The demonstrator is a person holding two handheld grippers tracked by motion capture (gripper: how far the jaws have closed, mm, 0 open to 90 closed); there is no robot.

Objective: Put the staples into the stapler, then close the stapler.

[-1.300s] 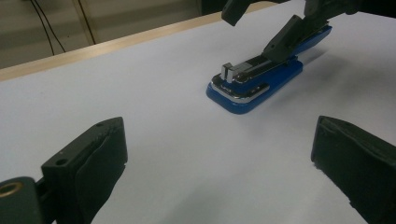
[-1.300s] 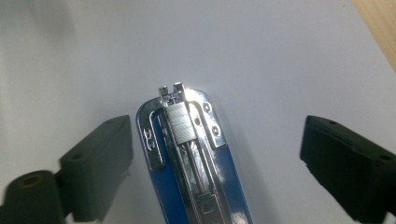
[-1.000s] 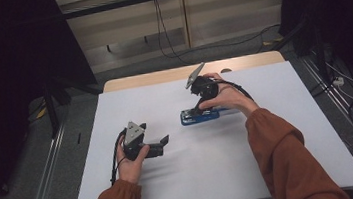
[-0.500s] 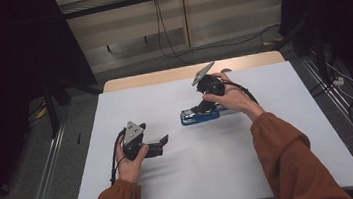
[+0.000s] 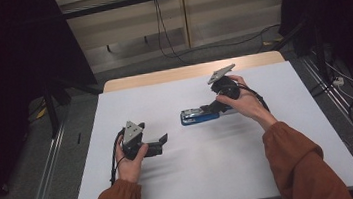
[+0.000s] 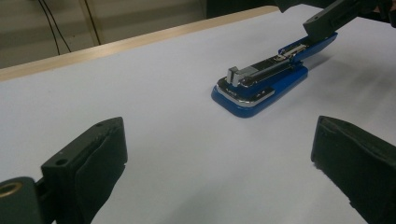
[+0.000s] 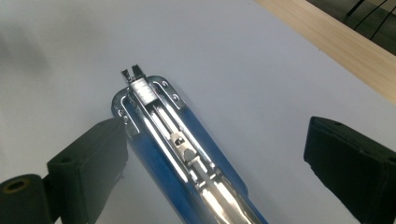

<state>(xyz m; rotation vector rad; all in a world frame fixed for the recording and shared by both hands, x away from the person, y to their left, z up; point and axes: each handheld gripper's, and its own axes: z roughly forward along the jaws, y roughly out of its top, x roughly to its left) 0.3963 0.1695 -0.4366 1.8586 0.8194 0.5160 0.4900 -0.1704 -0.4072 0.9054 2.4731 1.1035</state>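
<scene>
High view: the blue stapler (image 5: 199, 115) lies flat near the middle of the white bench (image 5: 290, 142), its metal nose toward 9 o'clock. The right tongs (image 5: 214, 108) hang over its rear end at about 3 o'clock of it, tilted down from the hand. The left tongs (image 5: 161, 141) rest low on the bench at about 7 o'clock of the stapler, well apart from it and aimed its way.

In the right gripper view the stapler (image 7: 187, 154) runs up between the 2 black jaws, which stand wide, one on each side, neither touching it. In the left gripper view the left jaws are also spread wide with bare bench between them, and the stapler (image 6: 261, 84) lies ahead at about 1 o'clock.

My reading is that the step in hand is lining up a grasp on the stapler's body. The next move would call for lowering the right tongs and closing across its sides.

The stapler has a glossy blue plastic shell and a bright, smooth steel channel; long, narrow and rounded at the nose, it may slip under hard pads. The bench top is matte and smooth.
</scene>
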